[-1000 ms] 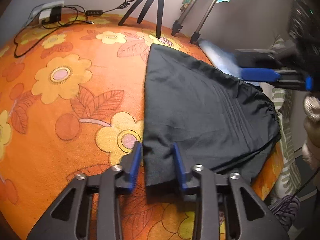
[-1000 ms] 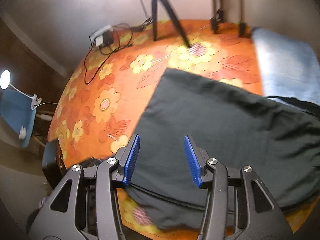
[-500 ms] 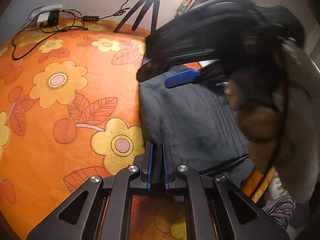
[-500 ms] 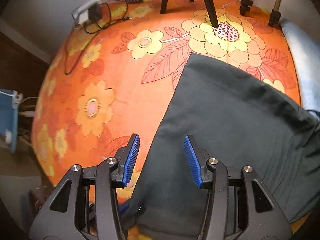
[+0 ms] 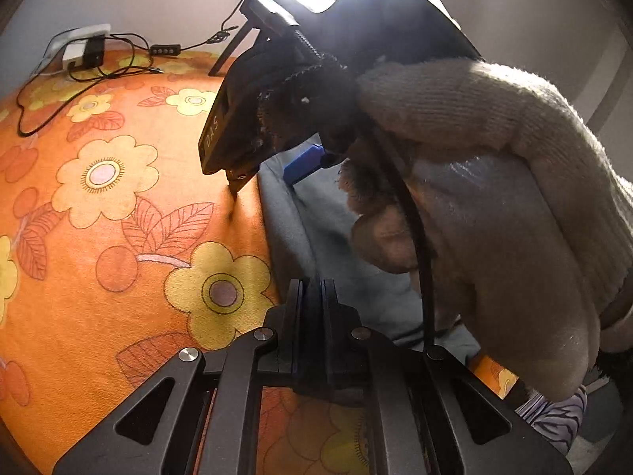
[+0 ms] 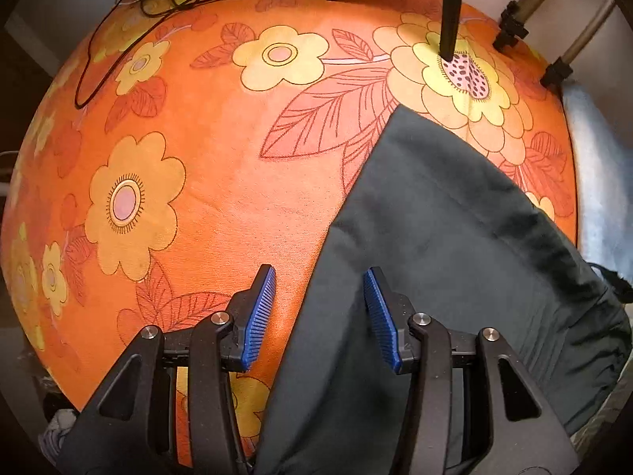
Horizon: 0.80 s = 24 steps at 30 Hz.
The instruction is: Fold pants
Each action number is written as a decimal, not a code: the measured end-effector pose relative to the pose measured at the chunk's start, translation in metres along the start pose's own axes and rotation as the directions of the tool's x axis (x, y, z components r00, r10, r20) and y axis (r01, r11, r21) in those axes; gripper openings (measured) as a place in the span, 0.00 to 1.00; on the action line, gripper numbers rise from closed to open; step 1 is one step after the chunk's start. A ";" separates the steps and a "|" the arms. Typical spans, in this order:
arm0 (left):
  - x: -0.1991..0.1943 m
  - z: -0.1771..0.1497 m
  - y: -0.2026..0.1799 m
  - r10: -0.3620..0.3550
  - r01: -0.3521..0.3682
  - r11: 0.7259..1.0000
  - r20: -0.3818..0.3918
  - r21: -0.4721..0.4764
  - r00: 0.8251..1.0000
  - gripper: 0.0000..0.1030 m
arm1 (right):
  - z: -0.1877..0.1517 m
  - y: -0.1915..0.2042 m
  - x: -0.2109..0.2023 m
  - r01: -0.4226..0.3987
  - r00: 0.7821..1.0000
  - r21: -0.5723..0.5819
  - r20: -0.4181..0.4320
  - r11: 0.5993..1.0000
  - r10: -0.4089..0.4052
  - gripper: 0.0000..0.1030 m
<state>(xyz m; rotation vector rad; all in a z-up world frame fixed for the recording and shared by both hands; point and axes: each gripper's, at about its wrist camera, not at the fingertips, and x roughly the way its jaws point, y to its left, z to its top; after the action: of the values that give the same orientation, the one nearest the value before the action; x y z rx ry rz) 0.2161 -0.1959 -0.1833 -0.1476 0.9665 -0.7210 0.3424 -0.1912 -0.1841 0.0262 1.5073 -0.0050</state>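
Note:
Dark grey pants (image 6: 435, 237) lie flat on an orange flowered cover (image 6: 198, 158). My left gripper (image 5: 312, 289) is shut on the near corner of the pants (image 5: 300, 229), with cloth pinched between its pads. My right gripper (image 6: 319, 277) points down and stands open astride the pants' left edge, one finger over the orange cover and the other over the cloth. In the left wrist view, its black body and one blue pad (image 5: 304, 160) hang just above the pants, held by a hand in a cream knit sleeve (image 5: 494, 198) that hides most of the garment.
Black tripod legs (image 6: 451, 8) stand on the cover at the far side, with two light-stand feet (image 6: 554, 67) to the right. A charger and cables (image 5: 87, 51) lie at the far left. A pale blue cloth (image 6: 593, 158) lies beyond the pants on the right.
My left gripper closed on the pants' corner. The right gripper swung in from the right, tipped downward and sank over the pants' left edge, so it now fills the left wrist view.

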 end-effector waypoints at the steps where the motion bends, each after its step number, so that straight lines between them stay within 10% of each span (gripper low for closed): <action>1: -0.001 -0.002 -0.002 0.003 -0.003 1.000 0.000 0.003 1.000 0.07 | 0.000 0.000 0.000 -0.002 1.000 0.003 -0.003 1.000 0.002 0.47; 12: -0.002 -0.003 -0.008 0.048 -0.048 0.998 0.011 0.041 0.999 0.09 | 0.000 -0.020 -0.002 -0.027 1.000 0.045 0.015 0.999 0.027 0.07; 17: 0.003 -0.002 -0.010 0.098 -0.098 0.994 0.001 0.045 0.995 0.40 | -0.005 -0.033 -0.007 -0.060 0.997 0.069 0.043 0.996 0.057 0.04; 24: 0.014 0.001 -0.002 0.092 -0.091 0.996 -0.017 0.008 0.996 0.40 | -0.011 -0.046 -0.023 -0.116 0.990 0.093 0.087 0.989 0.108 0.03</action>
<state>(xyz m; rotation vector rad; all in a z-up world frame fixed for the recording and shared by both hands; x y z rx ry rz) 0.2207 -0.2063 -0.1915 -0.0899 0.9806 -0.6425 0.3289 -0.2369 -0.1622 0.1872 1.4214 0.0102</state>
